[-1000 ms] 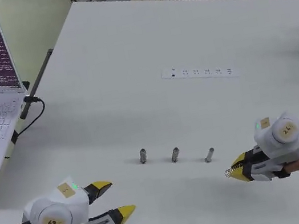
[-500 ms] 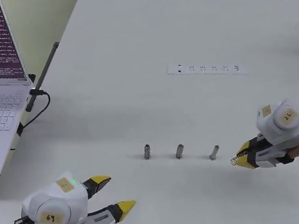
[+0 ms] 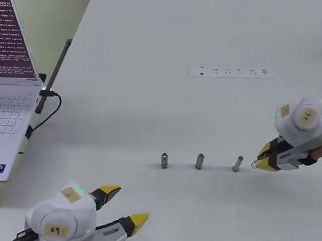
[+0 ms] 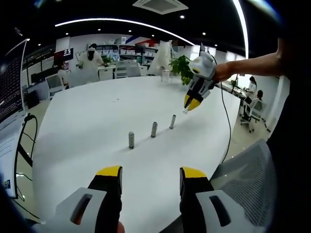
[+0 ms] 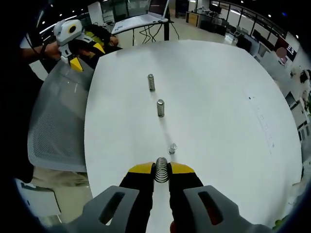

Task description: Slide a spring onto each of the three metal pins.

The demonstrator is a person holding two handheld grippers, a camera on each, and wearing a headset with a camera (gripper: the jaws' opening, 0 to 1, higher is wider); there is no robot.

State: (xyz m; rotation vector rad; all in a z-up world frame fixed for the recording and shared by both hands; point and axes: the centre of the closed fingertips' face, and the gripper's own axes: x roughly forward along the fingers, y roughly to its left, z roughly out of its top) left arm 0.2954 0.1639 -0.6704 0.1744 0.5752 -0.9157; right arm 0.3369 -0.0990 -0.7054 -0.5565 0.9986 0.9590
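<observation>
Right gripper grips a spring by its rear coils, jaws closed to a narrow gap, the free end poking forward toward the bare pin and stopping just short of it. Beyond the bare pin, along the same row, the middle pin and the far pin each already wear a spring, so this looks like the last fitting of the three. Well away from the bare pin, past the far pin and toward the table's near edge, the left gripper hangs with jaws wide apart, holding nothing.

The danger lies in the angle. The spring appears to approach close to level while the bare pin stands upright, so its open end must be tipped over the pin's top. Brought in off-centre, a coil could snag the tip and shove the pin aside or topple it; whether the pins are fixed to the table cannot be told. Too hard a squeeze could also bend the coils or shoot the spring out of the jaws.
</observation>
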